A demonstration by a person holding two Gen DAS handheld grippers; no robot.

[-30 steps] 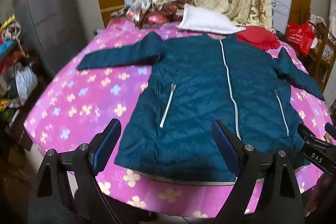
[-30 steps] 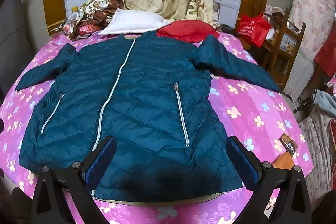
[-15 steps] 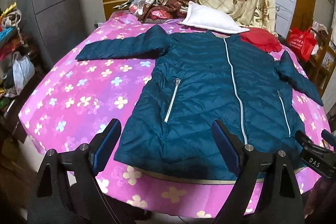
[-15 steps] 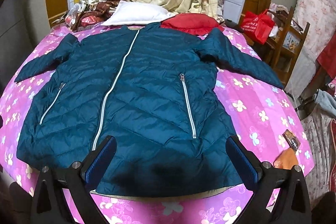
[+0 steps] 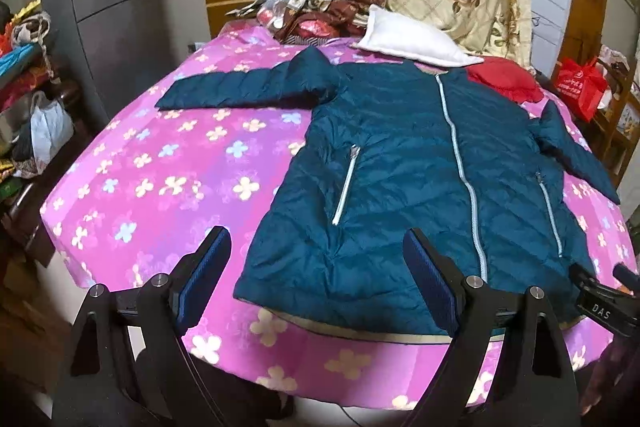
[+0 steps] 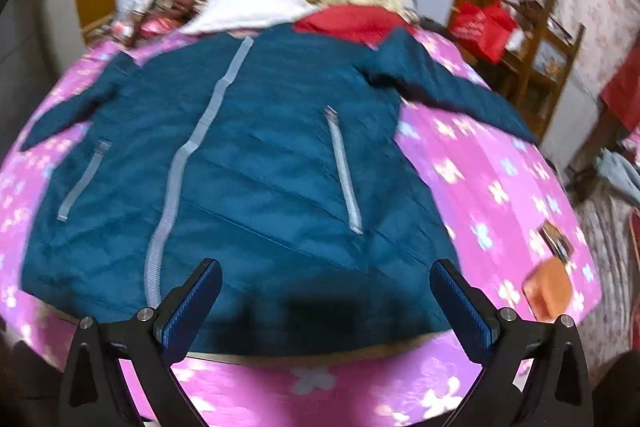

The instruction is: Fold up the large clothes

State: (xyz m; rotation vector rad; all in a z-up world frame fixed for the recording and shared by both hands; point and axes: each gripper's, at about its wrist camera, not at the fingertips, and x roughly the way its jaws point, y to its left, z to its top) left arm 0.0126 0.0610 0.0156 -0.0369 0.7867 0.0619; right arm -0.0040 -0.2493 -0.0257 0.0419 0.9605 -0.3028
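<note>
Left gripper (image 5: 316, 269) — jaws spread wide, blue pads facing inward, nothing between them, fingers pointing toward 12 o'clock. Right gripper (image 6: 326, 301) — same wide spread, empty, aimed at 12 o'clock; its view motion-blurred. Its tip shows at 4 o'clock in left wrist view.

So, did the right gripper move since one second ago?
Yes. The right gripper moved forward: the jacket and red bag appear larger and the view is blurred.
</note>
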